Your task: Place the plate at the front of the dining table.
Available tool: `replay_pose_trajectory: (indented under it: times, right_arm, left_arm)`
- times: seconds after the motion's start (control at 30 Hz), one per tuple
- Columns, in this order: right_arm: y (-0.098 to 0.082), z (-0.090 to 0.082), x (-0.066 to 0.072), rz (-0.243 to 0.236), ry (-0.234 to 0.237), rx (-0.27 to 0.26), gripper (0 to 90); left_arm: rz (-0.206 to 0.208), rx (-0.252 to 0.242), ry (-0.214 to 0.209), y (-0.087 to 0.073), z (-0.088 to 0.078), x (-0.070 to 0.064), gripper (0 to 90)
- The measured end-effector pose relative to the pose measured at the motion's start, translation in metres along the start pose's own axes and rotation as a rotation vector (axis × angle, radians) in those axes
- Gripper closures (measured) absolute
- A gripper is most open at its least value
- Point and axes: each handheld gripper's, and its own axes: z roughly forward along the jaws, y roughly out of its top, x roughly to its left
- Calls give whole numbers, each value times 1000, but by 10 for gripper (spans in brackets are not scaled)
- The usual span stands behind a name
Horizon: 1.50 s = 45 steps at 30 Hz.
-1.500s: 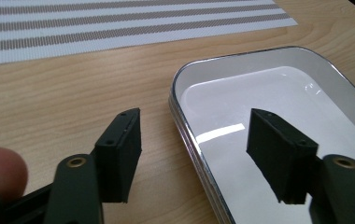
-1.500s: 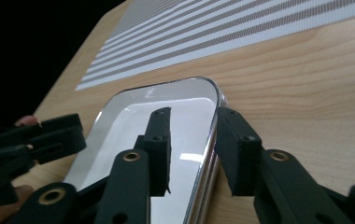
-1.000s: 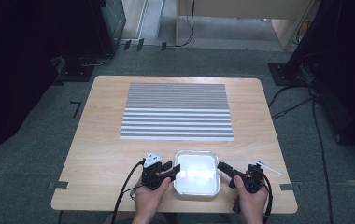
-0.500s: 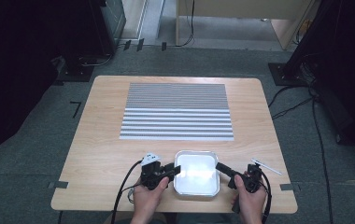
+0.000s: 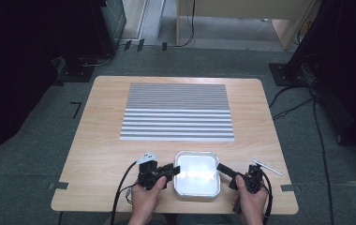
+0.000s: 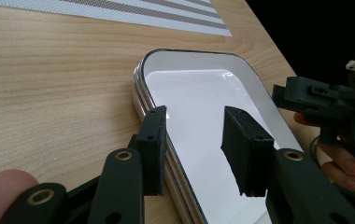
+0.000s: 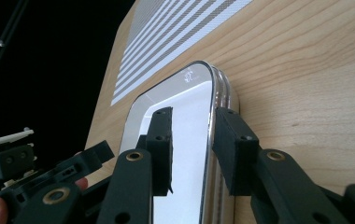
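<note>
— How far along does this look to you?

— Early, I'd say. The white tray (image 5: 197,174) sits flat at the near edge of the surface (image 5: 101,154), a little right of the middle and well short of the striped mat (image 5: 177,111). Nothing shows it lifted or tilted.

— And the hands?

— One at each side of it. The left tongs (image 5: 174,169) straddle the tray's left rim: in the left gripper view one jaw stands just beside the outer wall and the other hangs over the glossy inside, with a plain gap to the rim. Those jaws have just been opening a little, rim between them, so I'd call them released.

— The right side?

— The right tongs (image 5: 224,169) do the same on the right rim, one jaw inside and one outside, and the right gripper view shows daylight either side of the metal edge. Loose as well, gripping nothing.

— So what's done?

— Both approaches, I judge: the tongs are lined up on opposite rims. What's left is the clench on each side and then whatever move follows (the wall looks layered, so it may be a stack, and I can't tell how many pieces would come up).
</note>
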Motion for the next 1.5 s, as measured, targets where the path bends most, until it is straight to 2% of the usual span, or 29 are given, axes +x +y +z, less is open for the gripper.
replay_pose_trajectory:
  times: [0.17,0.23,0.33,0.57,0.73,0.83,1.0,1.5]
  right_arm:
    - [0,1,-1,1,5,3,688]
    - [0,1,-1,8,8,5,688]
    - [0,1,-1,11,11,6,687]
    - [0,1,-1,9,15,4,687]
    - [0,0,-2,5,22,0,687]
    - [0,0,-2,11,28,-3,688]
    - [2,-3,-2,19,54,-20,687]
    - [2,-8,2,-3,70,-73,668]
  left_arm:
    - [-52,19,-45,1,3,6,607]
    - [-63,33,-53,1,5,7,600]
    - [-80,30,-68,1,4,9,596]
    - [-90,27,-71,1,3,8,589]
    - [-114,25,-91,0,3,10,588]
    - [-114,23,-94,0,3,11,586]
    - [-121,21,-100,0,4,11,581]
    - [-143,4,-120,2,7,9,579]
